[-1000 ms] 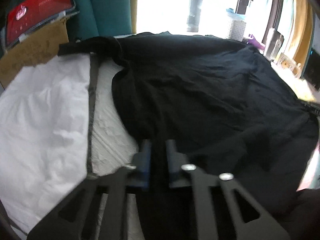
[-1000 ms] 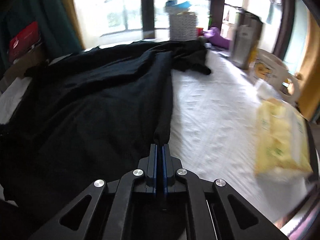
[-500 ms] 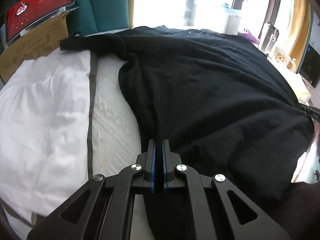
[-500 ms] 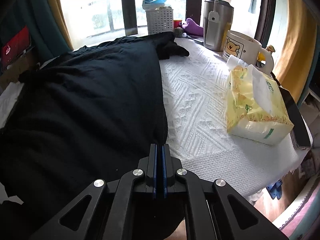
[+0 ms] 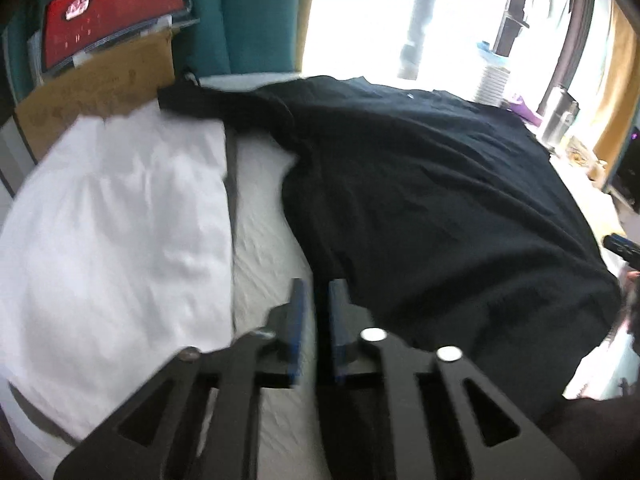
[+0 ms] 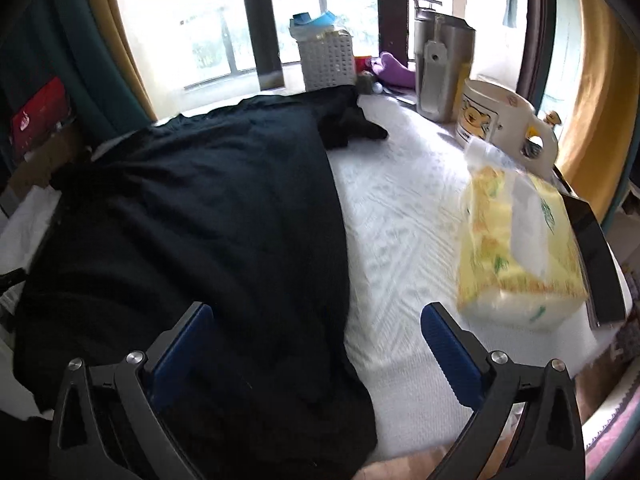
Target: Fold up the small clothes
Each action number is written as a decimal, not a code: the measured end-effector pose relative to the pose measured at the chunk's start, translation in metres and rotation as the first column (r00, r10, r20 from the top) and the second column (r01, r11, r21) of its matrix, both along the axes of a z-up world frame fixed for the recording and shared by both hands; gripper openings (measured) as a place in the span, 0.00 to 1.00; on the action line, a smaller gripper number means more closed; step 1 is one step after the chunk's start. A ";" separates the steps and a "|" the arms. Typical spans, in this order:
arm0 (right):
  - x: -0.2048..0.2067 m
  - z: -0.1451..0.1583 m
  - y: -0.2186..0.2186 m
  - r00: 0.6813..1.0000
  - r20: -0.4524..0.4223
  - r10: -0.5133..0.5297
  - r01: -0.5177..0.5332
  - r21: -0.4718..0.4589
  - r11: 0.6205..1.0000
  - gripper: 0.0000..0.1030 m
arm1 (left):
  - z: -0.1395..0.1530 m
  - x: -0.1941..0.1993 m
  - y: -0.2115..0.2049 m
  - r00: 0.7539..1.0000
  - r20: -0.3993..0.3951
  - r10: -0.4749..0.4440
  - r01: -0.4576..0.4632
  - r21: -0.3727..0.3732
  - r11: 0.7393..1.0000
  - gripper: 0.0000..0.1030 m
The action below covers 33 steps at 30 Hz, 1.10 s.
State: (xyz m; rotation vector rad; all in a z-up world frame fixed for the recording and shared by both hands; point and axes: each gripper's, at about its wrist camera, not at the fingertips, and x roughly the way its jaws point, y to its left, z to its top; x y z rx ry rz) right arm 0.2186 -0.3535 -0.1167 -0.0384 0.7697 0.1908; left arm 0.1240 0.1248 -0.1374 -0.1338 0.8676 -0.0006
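Right wrist view: right claw (image 6: 316, 340) spread wide, just released black garment (image 6: 192, 240); left claw (image 5: 316, 320) parting, hem still between. Next: regrasp for folding.

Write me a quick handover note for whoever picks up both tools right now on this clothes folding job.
Right tool: jaws wide open, having just let go; nothing gripped, the black garment's near edge lies below and between them.
Left tool: jaws have just parted a little; the garment's left edge runs between them, not pinched.
Garment: spread flat on the white textured cover, sleeves out at the far corners. White cloth lies left of it, tissue pack to the right.
Done: laid out and released.
Left: every fold; probably start with the sleeves or sides.
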 end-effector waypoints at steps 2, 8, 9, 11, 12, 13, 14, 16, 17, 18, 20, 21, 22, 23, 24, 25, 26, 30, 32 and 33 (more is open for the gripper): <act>0.008 0.004 0.001 1.000 -0.002 0.002 -0.001 0.026 1.000 1.00 | 0.007 0.012 -0.001 1.000 0.027 -0.006 0.006 -0.007 1.000 0.25; 0.046 0.020 -0.001 0.999 0.025 -0.026 0.022 0.149 0.989 1.00 | 0.026 0.060 -0.013 0.994 0.095 -0.061 0.067 -0.069 0.995 0.37; 0.057 0.021 -0.003 0.999 0.024 -0.030 0.026 0.182 0.983 1.00 | 0.025 0.070 -0.016 0.994 0.090 -0.067 0.075 -0.085 0.994 0.37; 0.082 0.022 -0.011 0.999 0.005 -0.051 0.049 0.247 0.968 1.00 | 0.021 0.089 -0.020 0.995 0.073 -0.063 0.069 -0.085 0.994 0.37; 0.095 0.022 -0.015 0.998 -0.009 -0.066 0.066 0.272 0.960 1.00 | 0.018 0.099 -0.020 0.996 0.065 -0.056 0.061 -0.074 0.995 0.37; 0.108 0.022 -0.019 0.997 -0.021 -0.076 0.078 0.302 0.950 1.00 | 0.016 0.103 -0.019 0.997 0.063 -0.054 0.058 -0.061 0.996 0.37; 0.119 0.022 -0.022 0.996 -0.027 -0.084 0.088 0.322 0.943 1.00 | 0.015 0.105 -0.019 0.997 0.064 -0.050 0.053 -0.046 0.998 0.37; 0.140 0.021 -0.028 0.995 -0.042 -0.092 0.101 0.348 0.932 0.98 | 0.011 0.113 -0.014 0.998 0.057 -0.035 0.037 -0.032 0.999 0.37; 0.152 0.020 -0.030 0.995 -0.053 -0.090 0.103 0.362 0.926 0.97 | 0.008 0.117 -0.010 0.998 0.049 -0.031 0.033 -0.036 0.999 0.37; 0.164 0.019 -0.032 0.994 -0.068 -0.088 0.107 0.376 0.920 0.94 | 0.005 0.120 -0.008 0.999 0.039 -0.025 0.026 -0.036 0.999 0.37; 0.186 0.013 -0.034 0.992 -0.108 -0.067 0.106 0.410 0.906 0.93 | 0.003 0.124 -0.005 0.999 0.037 -0.024 0.026 -0.043 0.999 0.37; 0.193 0.011 -0.034 0.991 -0.122 -0.050 0.098 0.425 0.900 0.93 | 0.002 0.126 -0.003 0.999 0.040 -0.026 0.028 -0.054 0.998 0.37; 0.205 0.006 -0.033 0.989 -0.147 -0.024 0.088 0.442 0.893 0.93 | 0.002 0.128 -0.002 0.999 0.042 -0.024 0.026 -0.061 0.998 0.37; 0.214 0.003 -0.030 0.986 -0.168 -0.014 0.089 0.447 0.890 0.93 | 0.001 0.131 -0.001 0.999 0.042 -0.018 0.021 -0.064 0.998 0.37; 0.220 0.001 -0.030 0.984 -0.175 -0.013 0.092 0.450 0.888 0.92 | 0.000 0.133 0.000 0.999 0.042 -0.009 0.011 -0.064 0.998 0.37; 0.226 0.001 -0.028 0.987 -0.163 -0.013 0.087 0.458 0.885 0.92 | -0.001 0.137 0.002 0.999 0.038 0.002 0.000 -0.065 0.998 0.37; 0.231 0.001 -0.028 0.986 -0.164 -0.014 0.090 0.461 0.883 0.92 | -0.002 0.141 0.005 0.999 0.030 0.017 -0.015 -0.057 0.998 0.37; 0.246 0.002 -0.032 0.986 -0.163 -0.033 0.113 0.512 0.851 0.92 | 0.000 0.147 0.023 0.993 0.043 0.111 -0.107 -0.079 0.991 0.38; 0.252 0.001 -0.037 0.987 -0.157 -0.038 0.120 0.557 0.822 0.92 | -0.001 0.152 0.028 0.992 0.044 0.118 -0.114 -0.082 0.990 0.38; 0.256 0.000 -0.040 0.987 -0.155 -0.040 0.123 0.579 0.806 0.92 | -0.001 0.154 0.028 0.992 0.043 0.115 -0.112 -0.072 0.991 0.38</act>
